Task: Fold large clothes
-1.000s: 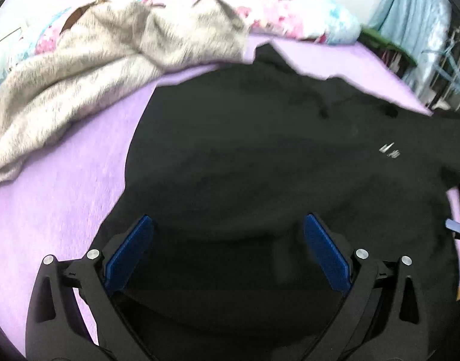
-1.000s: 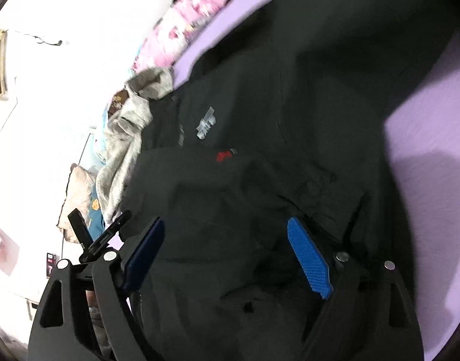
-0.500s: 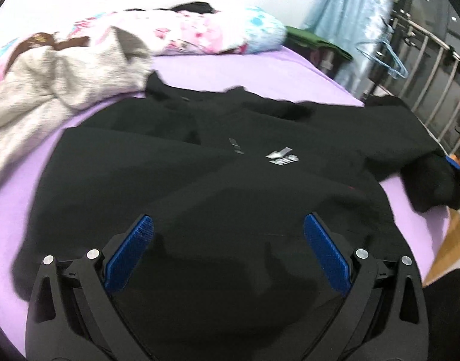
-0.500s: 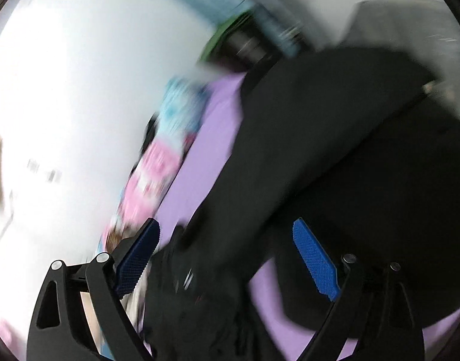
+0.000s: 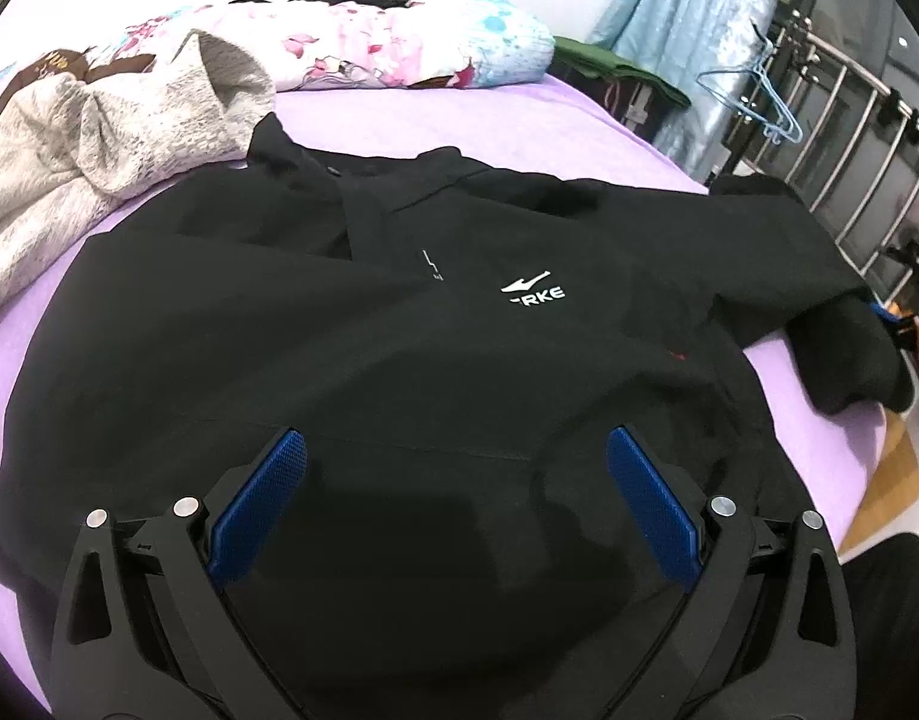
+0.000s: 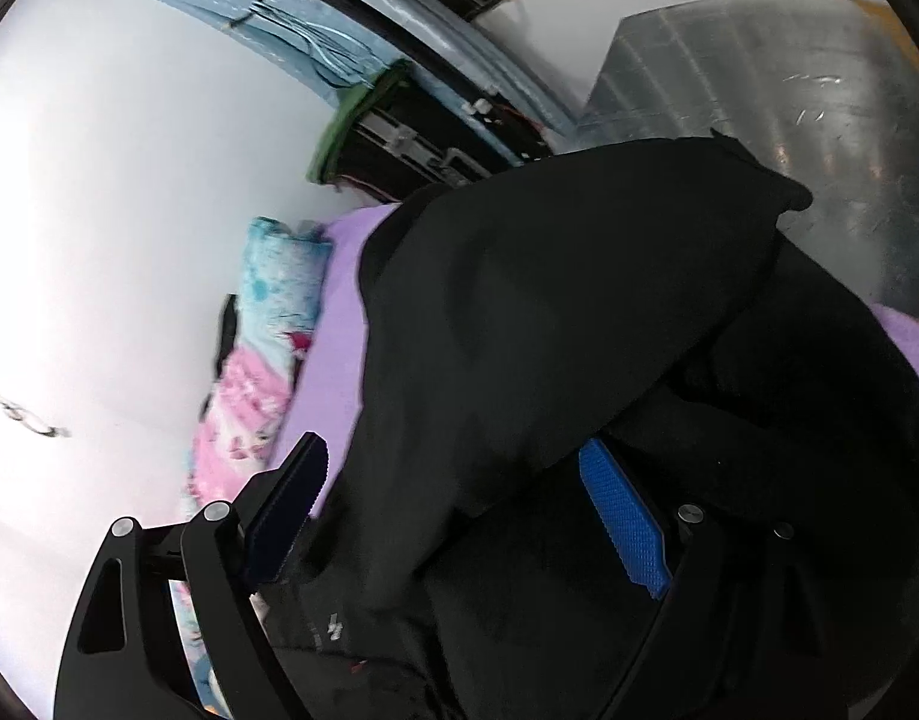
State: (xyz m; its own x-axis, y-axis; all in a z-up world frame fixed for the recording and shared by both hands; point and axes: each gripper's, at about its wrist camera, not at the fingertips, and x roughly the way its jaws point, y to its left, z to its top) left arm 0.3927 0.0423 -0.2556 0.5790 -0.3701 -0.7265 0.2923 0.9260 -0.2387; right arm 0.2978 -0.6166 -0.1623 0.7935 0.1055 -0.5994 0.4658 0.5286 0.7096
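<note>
Black hoodie (image 5: 435, 360) is seen spread front-up across the purple bed sheet (image 5: 435, 120), white chest logo (image 5: 531, 291) facing up, hood end toward the far side of the bed. One sleeve (image 5: 819, 300) is draped to the right, cuff bunched at the bed edge. Left gripper (image 5: 456, 498) is held above the lower body of the hoodie, jaws spread wide, blue pads (image 5: 261, 504) clear of the fabric as far as can be seen, nothing clamped. In the right wrist view the right gripper (image 6: 453, 510) is tilted hard, jaws likewise spread wide and closed in very slightly in the last half second; a fold of the black hoodie (image 6: 579, 330) is seen between and past the pads, but no pinch is shown, so nothing is taken as gripped. Whether the fabric touches the right-hand blue pad (image 6: 624, 525) cannot be told. Grey fleece garment (image 5: 99, 138) is heaped at the far left of the bed, just touching the hood corner. Floral pink-and-blue bedding roll (image 5: 411, 48) lies along the wall (image 6: 129, 210). Blue curtain (image 5: 687, 18), blue wire hangers (image 5: 759, 96) and a metal rail (image 5: 849, 138) are seen at right
</note>
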